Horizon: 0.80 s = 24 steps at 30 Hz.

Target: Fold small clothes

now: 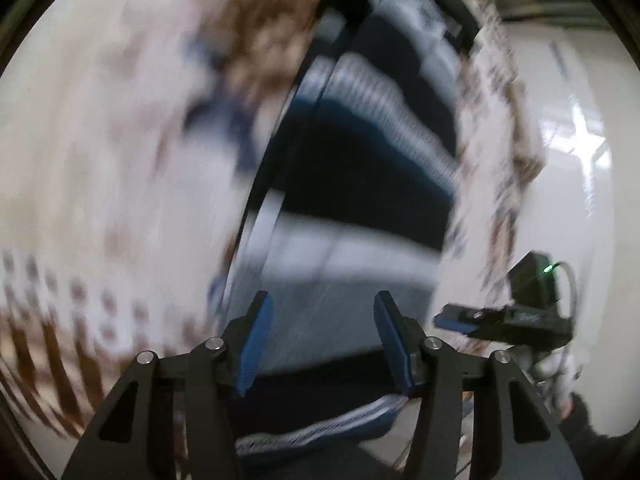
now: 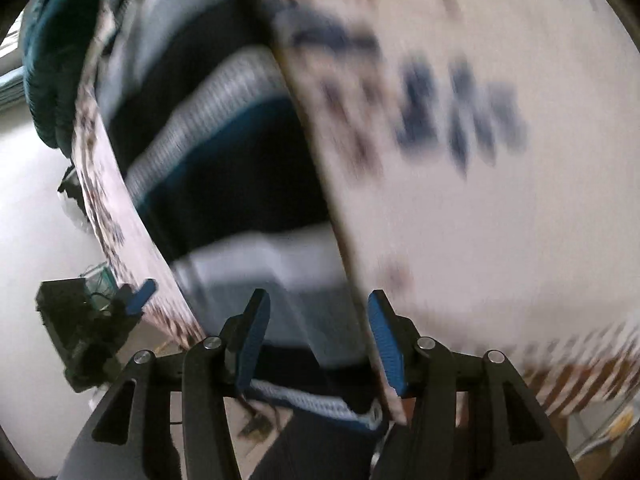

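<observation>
Striped garment [image 1: 360, 168] lies between two raised patterned flaps [image 1: 120, 140]; left gripper [image 1: 324, 344] faces it; right gripper [image 2: 316, 344] opposite.

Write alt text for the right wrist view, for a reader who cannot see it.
Motion-blurred fisheye view: the right gripper, jaws open, faces a striped navy, grey and white garment lying between two pale patterned panels. The left gripper shows at the lower left.
</observation>
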Each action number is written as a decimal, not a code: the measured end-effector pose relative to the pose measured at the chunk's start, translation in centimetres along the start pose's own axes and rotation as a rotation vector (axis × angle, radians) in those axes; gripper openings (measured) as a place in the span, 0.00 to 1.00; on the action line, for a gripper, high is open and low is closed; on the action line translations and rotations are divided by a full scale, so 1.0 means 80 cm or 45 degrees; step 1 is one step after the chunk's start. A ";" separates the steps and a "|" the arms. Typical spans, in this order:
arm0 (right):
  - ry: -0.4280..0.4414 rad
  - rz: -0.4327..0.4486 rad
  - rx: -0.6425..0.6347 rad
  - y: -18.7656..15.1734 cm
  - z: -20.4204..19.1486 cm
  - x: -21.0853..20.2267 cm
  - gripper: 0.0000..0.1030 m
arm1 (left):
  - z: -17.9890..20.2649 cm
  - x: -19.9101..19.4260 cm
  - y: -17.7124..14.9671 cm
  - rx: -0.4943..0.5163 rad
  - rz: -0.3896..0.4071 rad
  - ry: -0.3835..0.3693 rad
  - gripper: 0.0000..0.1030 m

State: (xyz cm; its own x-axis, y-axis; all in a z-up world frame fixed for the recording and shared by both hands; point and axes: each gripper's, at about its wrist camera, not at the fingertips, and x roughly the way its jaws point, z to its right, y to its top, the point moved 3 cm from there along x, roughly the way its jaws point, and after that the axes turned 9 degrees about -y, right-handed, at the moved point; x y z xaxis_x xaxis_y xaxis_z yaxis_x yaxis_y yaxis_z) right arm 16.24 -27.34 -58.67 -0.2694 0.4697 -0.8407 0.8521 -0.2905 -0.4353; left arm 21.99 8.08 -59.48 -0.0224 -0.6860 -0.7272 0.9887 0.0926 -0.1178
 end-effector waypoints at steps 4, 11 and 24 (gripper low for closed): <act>0.031 -0.052 0.028 -0.033 0.003 0.052 0.36 | -0.005 0.019 -0.029 0.034 0.008 0.010 0.00; -0.056 0.047 -0.101 -0.064 -0.022 0.060 0.10 | -0.011 -0.006 -0.043 0.032 0.073 0.014 0.01; -0.005 -0.158 -0.158 -0.111 -0.021 0.151 0.54 | -0.039 0.012 -0.097 0.032 -0.003 0.074 0.60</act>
State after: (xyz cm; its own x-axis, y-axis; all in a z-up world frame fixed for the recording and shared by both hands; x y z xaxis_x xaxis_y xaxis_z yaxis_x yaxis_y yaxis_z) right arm 6.21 -17.67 -64.39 -0.3776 0.4919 -0.7845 0.8609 -0.1254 -0.4930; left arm 13.82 8.92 -61.38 -0.0324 -0.6431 -0.7651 0.9920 0.0726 -0.1031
